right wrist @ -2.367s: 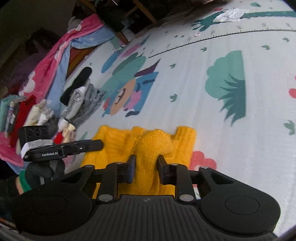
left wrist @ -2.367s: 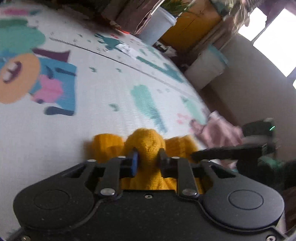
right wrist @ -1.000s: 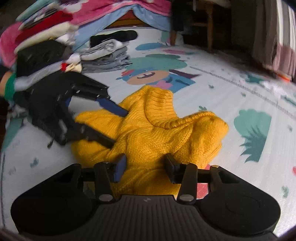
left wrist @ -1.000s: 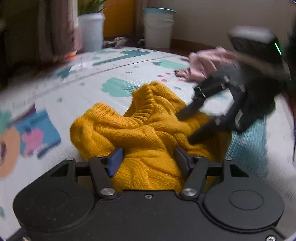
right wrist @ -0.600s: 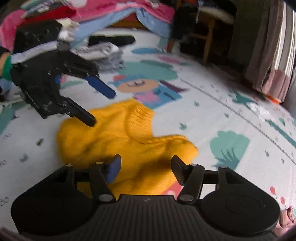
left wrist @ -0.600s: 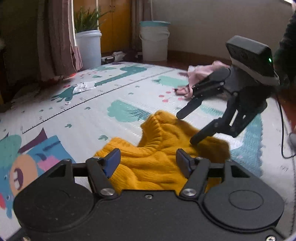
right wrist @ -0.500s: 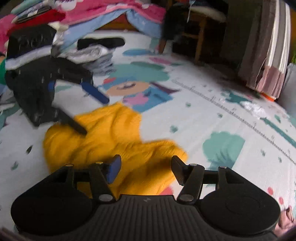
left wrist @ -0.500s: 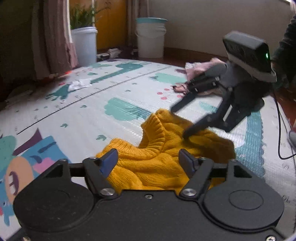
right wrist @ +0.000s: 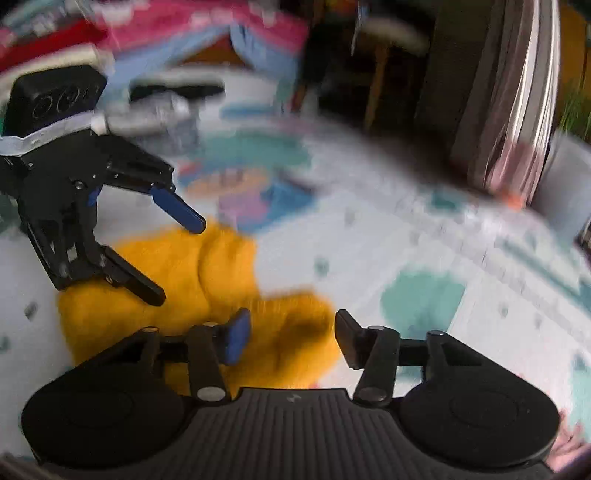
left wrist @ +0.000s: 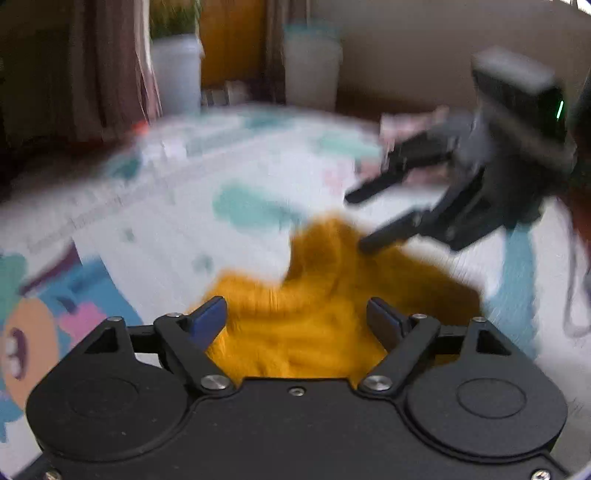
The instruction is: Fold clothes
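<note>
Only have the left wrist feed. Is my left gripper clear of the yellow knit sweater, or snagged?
Observer: Clear. The right wrist view shows the left gripper side-on, jaws opening, no cloth between them, above the yellow knit sweater.
Operator: Right gripper pinching anything?
Observer: No. The right gripper has its jaws closing, pads bare; the sweater lies under the gap.
Operator: Anything beyond my gripper?
Observer: A blurred pile of pink, red and blue fabrics.
</note>
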Demonstrator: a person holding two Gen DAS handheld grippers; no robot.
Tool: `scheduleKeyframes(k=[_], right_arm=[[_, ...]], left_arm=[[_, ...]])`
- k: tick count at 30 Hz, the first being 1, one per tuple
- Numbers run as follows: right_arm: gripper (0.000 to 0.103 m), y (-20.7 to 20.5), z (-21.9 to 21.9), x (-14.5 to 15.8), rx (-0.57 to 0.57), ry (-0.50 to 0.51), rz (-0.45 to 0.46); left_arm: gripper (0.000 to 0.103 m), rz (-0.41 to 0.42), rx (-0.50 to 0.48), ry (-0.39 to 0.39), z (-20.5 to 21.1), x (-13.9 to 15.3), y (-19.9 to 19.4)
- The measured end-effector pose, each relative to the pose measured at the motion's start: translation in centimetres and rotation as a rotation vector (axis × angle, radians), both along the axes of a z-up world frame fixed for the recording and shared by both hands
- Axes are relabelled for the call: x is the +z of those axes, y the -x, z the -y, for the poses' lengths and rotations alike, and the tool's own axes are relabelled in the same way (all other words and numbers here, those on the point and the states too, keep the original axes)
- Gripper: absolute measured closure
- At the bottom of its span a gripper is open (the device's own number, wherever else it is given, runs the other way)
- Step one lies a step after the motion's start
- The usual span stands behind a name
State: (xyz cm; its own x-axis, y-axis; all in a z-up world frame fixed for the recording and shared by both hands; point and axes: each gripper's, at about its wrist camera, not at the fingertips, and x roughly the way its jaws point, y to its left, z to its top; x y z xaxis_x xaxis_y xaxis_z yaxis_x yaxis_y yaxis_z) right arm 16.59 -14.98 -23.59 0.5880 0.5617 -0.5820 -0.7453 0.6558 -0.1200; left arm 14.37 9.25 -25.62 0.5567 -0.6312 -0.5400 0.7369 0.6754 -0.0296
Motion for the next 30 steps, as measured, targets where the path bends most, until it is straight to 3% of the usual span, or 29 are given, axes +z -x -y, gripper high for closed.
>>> scheduleKeyframes(k=[3, 5, 6, 7, 9, 12, 16, 21, 23, 25, 28, 30], right_arm=[[0.052, 2.1, 0.1, -0.1, 0.089, 0.020, -0.006], [0.056, 3.2, -0.1, -1.2, 0.122, 0.044, -0.037], [0.063, 3.5, -0.2, -1.8, 0.122, 0.050, -0.055], [0.063, 3.7, -0.2, -2.4, 0.119, 0.051, -0.064], [0.062, 4.0, 0.1, -3.6, 0.116, 0.052, -0.064], [0.061, 3.7, 0.4, -4.7, 0.183, 0.053, -0.015], [0.062, 3.6, 0.0, -4.1, 0.195, 0.081, -0.011], [0.063, 8.3, 0.2, -1.1, 0.247, 0.106, 0.111], [0.062, 8.2, 0.8, -2.8, 0.231, 0.130, 0.015], [0.058, 6.7, 1.7, -4.3, 0.188, 0.054, -0.109], [0.057, 6.8, 0.9, -3.5, 0.178, 0.081, -0.116], [0.059, 6.9, 1.3, -1.4, 0.117, 0.017, -0.148]], left_arm=[[0.025, 0.041, -0.003, -0.029, -0.2, 0.4, 2.7], [0.054, 0.051, -0.031, -0.065, 0.4, -0.2, 4.0], [0.061, 0.059, -0.049, -0.086, 0.7, -0.6, 4.6], [0.067, 0.055, -0.056, -0.102, 1.1, -1.0, 5.1], [0.067, 0.030, -0.061, -0.142, 1.5, -2.6, 5.6], [0.067, 0.107, -0.100, -0.151, 0.8, -5.2, 6.1], [0.065, 0.061, -0.139, -0.146, 0.7, -4.2, 4.7], [0.065, 0.062, -0.112, -0.115, 0.1, -1.5, 5.9], [0.062, 0.018, -0.069, -0.111, -0.1, -2.7, 5.7], [0.059, -0.031, -0.026, -0.094, -0.1, -4.1, 5.1], [0.051, -0.099, 0.020, -0.034, 0.0, -3.0, 4.8], [0.044, -0.107, 0.081, 0.055, -1.0, -1.6, 5.1]])
